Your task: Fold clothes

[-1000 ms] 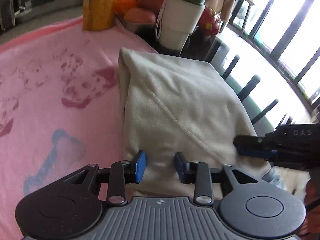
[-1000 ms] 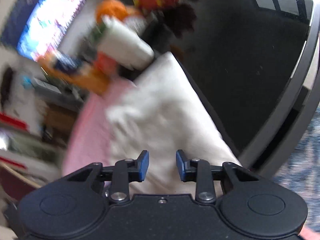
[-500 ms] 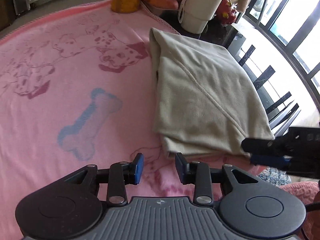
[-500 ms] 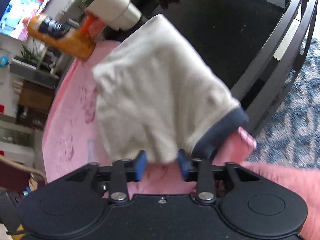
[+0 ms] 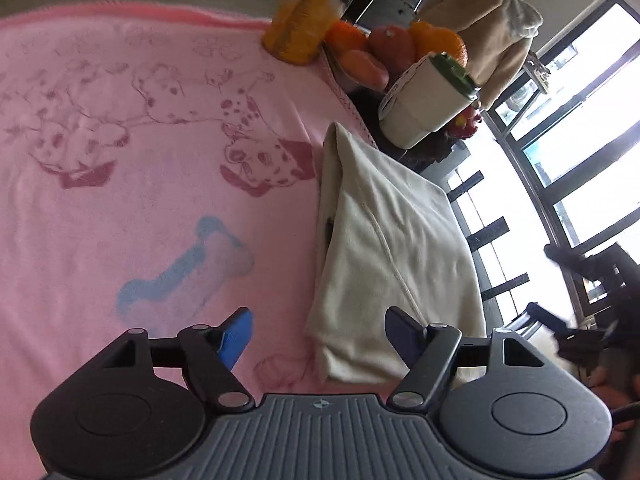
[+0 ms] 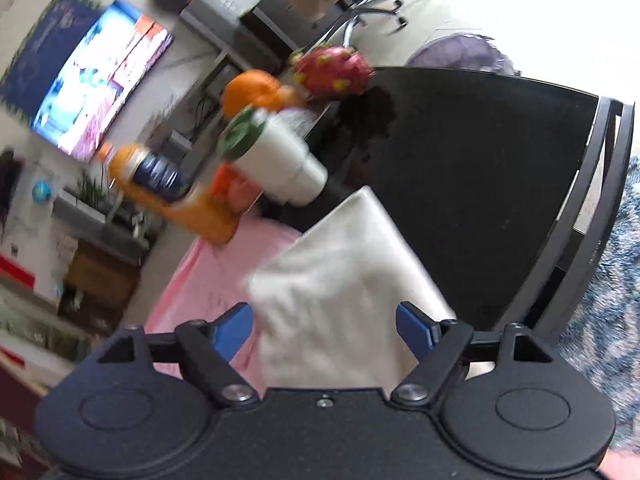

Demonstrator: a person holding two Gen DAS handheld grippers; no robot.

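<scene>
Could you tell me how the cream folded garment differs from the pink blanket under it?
The folded garment is plain cream; the pink blanket carries printed dogs and a blue bone. The garment is a compact folded stack; the blanket lies spread in one layer. The garment reaches over the blanket's edge. Both are soft cloth.

The folded garment (image 5: pixel 396 248) was soft, matt cream cloth with a raised seam. The blanket (image 5: pixel 120 184) under it was fuzzy pink fleece. The table (image 6: pixel 480 168) top looked glossy black, and the cup (image 5: pixel 428 108) smooth matt plastic.
</scene>
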